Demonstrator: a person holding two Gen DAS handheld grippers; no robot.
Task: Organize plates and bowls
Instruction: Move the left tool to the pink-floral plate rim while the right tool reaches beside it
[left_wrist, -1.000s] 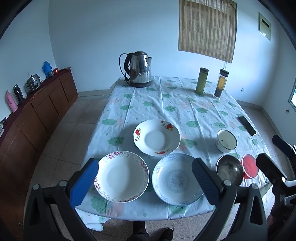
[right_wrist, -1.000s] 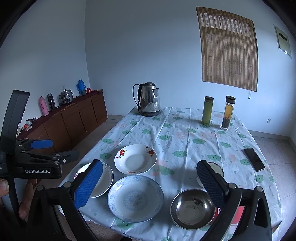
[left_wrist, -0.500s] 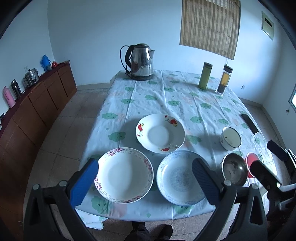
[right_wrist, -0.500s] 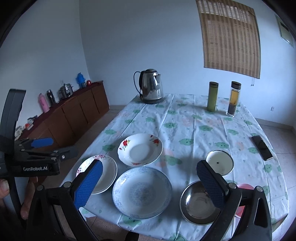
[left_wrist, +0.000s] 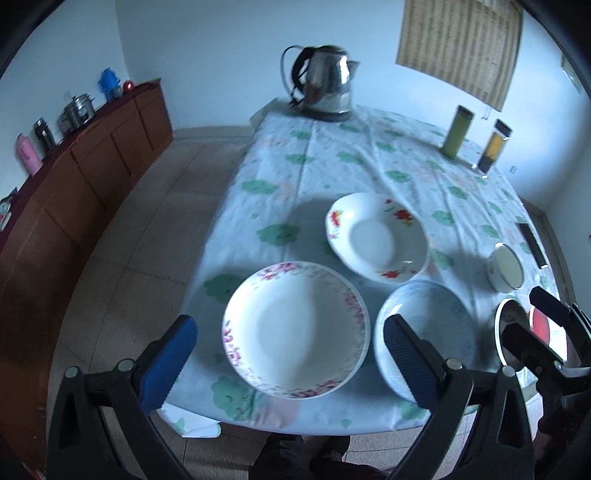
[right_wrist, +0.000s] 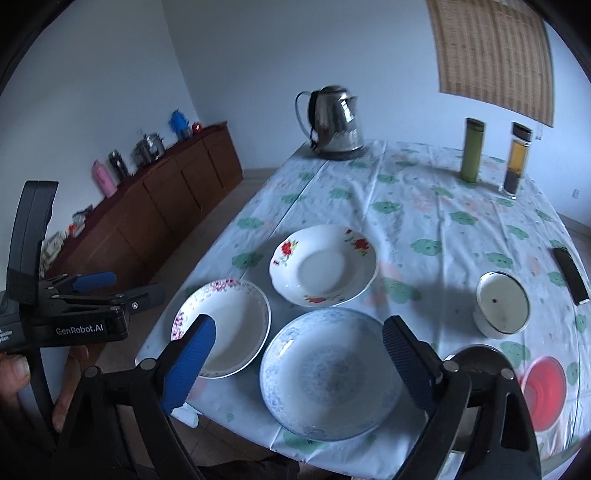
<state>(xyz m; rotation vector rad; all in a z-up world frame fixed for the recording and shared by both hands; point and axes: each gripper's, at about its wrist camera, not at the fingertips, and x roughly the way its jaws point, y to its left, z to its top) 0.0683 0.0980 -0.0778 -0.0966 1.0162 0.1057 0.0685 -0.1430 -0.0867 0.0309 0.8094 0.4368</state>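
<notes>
Three plates lie near the table's front edge: a pink-rimmed plate (left_wrist: 295, 328) (right_wrist: 225, 328), a red-flowered plate (left_wrist: 376, 236) (right_wrist: 323, 271) behind it, and a blue-patterned plate (left_wrist: 428, 332) (right_wrist: 328, 373) to the right. A white bowl (left_wrist: 506, 267) (right_wrist: 502, 304), a steel bowl (left_wrist: 508, 325) (right_wrist: 480, 360) and a red dish (right_wrist: 545, 387) sit at the right. My left gripper (left_wrist: 288, 365) is open and empty above the pink-rimmed plate. My right gripper (right_wrist: 299, 362) is open and empty above the blue-patterned plate.
A steel kettle (left_wrist: 325, 88) (right_wrist: 334, 123) stands at the table's far end. A green flask (right_wrist: 472, 149) and a tea bottle (right_wrist: 517, 162) stand far right. A black phone (right_wrist: 570, 275) lies at the right edge. A wooden sideboard (left_wrist: 74, 192) lines the left wall.
Both grippers have moved forward and lower toward the plates, which now appear larger. The jaws stay open. Nothing on the table has moved.
</notes>
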